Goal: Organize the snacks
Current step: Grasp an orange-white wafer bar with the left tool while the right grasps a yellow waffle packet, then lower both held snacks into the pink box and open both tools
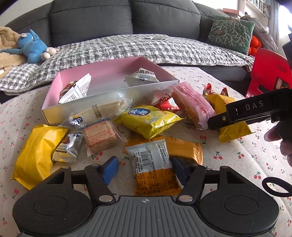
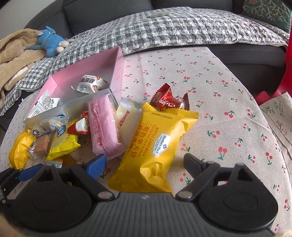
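The left gripper straddles an orange-and-white foil snack packet, jaws half-open, not gripping. The right gripper stands wide around a yellow waffle-sandwich packet. The pink cardboard box sits at eleven o'clock. Slippery wrappers could squirt free as the jaws pinch.

A home living room: grey sofa, cushion, plush toy.
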`<state>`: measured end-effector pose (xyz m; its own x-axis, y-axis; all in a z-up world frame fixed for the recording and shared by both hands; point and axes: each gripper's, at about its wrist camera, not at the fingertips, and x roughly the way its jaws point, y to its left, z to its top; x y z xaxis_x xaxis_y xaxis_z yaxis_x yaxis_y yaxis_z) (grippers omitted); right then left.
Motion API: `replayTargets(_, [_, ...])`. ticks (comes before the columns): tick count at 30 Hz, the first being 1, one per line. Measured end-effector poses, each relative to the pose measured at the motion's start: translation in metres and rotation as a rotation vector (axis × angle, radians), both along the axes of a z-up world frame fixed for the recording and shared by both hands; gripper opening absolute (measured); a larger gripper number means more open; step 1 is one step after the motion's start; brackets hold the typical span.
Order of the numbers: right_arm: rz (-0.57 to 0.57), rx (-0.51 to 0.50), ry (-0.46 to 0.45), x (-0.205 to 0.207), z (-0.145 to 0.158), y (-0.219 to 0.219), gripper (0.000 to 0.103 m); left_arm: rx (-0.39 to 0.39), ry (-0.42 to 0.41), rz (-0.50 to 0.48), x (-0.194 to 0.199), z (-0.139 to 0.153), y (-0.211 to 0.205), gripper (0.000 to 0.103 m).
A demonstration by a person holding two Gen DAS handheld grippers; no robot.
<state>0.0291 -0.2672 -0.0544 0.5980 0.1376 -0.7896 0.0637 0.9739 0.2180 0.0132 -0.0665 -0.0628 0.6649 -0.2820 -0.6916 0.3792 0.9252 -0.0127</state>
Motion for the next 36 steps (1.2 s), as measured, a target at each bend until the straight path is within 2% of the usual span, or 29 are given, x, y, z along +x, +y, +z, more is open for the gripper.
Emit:
replayTargets(5, [0.016, -0.005, 0.006, 0.000, 0.003, 0.002, 0.069, 0.027, -0.006, -0.021, -0.003, 0.002, -0.003, 0.041])
replayTargets(15, [0.000, -0.024, 0.027, -0.003, 0.009, 0.003, 0.039, 0.012, 0.031, -0.029, -0.004, 0.006, 0.000, 0.037])
replayTargets(26, [-0.013, -0.024, 0.000, -0.010, 0.019, 0.000, 0.037, -0.025, 0.087, -0.044, -0.006, 0.012, 0.003, 0.037])
replayTargets(36, [-0.001, 0.003, -0.035, -0.014, 0.033, 0.000, 0.037, -0.052, 0.098, -0.039, -0.004, 0.026, 0.010, 0.037])
